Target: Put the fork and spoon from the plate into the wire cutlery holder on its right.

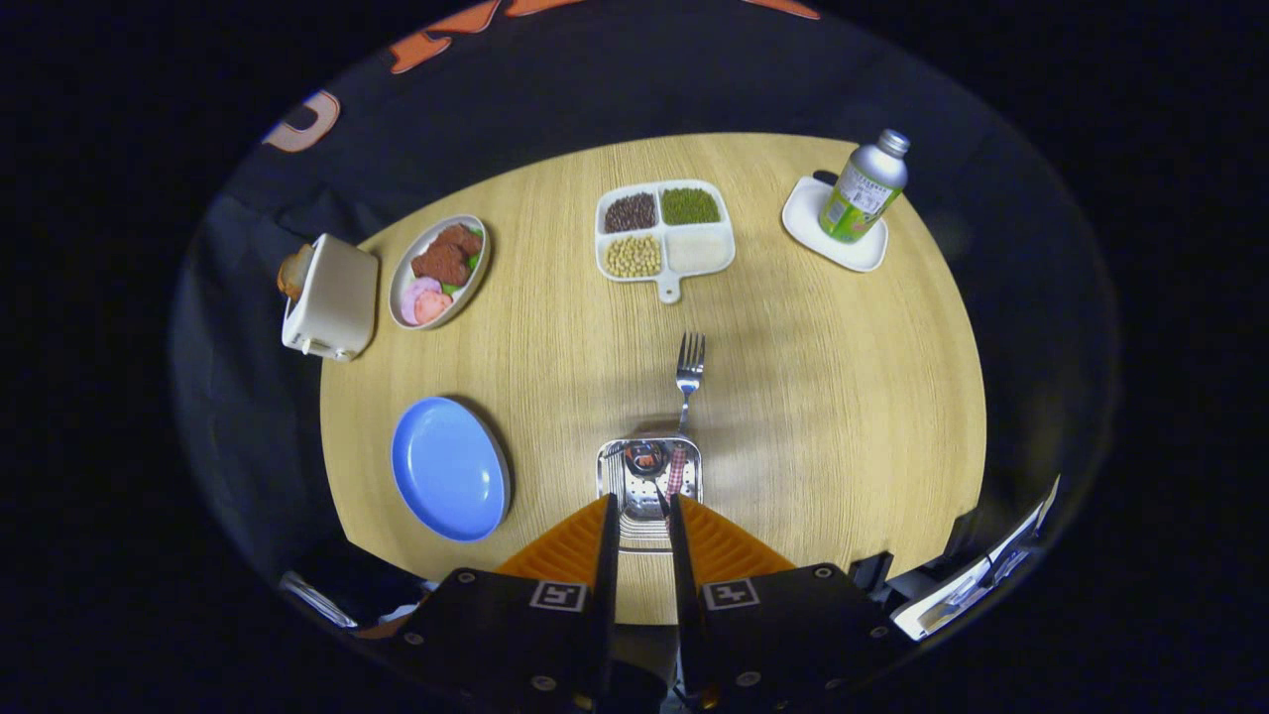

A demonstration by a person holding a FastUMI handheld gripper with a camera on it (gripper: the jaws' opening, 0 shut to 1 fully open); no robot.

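One fork [689, 369] stood in the wire holder [649, 479] beneath narrowly parted, empty jaws [644, 508]; nudging the holder risked toppling it.

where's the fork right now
In the gripper view the fork stands handle-down in the wire cutlery holder just ahead of the fingers, tines toward the divided tray. The gripper looks empty, fingers close together.
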